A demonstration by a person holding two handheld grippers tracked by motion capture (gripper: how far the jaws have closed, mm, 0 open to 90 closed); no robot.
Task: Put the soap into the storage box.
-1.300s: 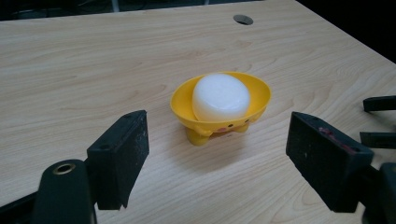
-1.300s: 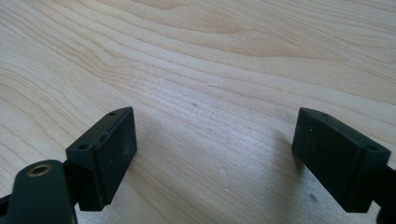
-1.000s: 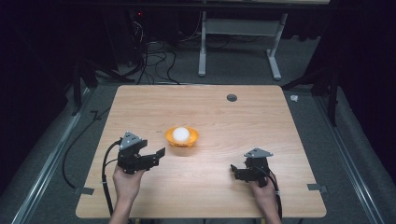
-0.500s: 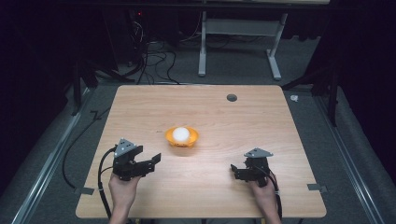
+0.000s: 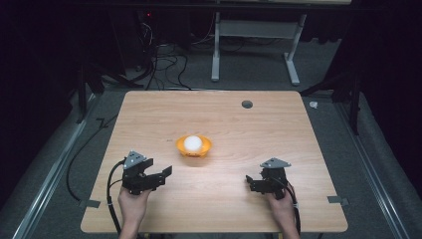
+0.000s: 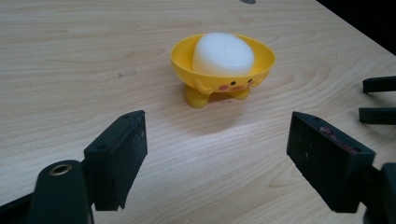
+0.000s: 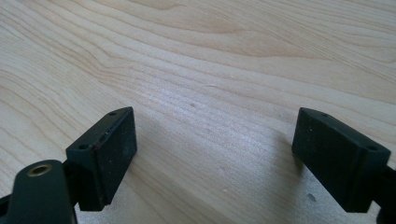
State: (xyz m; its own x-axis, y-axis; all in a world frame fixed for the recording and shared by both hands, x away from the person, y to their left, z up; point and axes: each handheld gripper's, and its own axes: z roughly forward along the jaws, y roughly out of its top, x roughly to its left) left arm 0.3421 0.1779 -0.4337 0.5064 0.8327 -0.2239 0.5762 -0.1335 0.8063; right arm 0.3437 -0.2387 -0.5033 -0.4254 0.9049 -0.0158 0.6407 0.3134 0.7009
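A yellow footed bowl (image 5: 194, 149) with a painted face stands near the middle of the wooden table (image 5: 278, 129); a white rounded lump (image 5: 193, 143) sits inside it. In the left gripper view the bowl (image 6: 223, 79) and the lump (image 6: 223, 53) lie ahead of my jaws, well apart from them. My left gripper (image 5: 165, 174) (image 6: 215, 154) is held low at the front left, open, pointing right toward the bowl, with nothing between its pads. My right gripper (image 5: 248, 182) (image 7: 215, 149) rests at the front right, open over bare wood, pointing left; its jaw tips (image 6: 378, 98) also appear in the left gripper view.
A dark round grommet hole (image 5: 247, 104) sits near the table's far edge. Cables (image 5: 164, 64) and a white desk frame (image 5: 256, 45) lie on the floor behind. The table's front edge is just behind both hands.
My left gripper has drawn back slightly toward the front edge, away from the bowl. The right gripper has stayed put.
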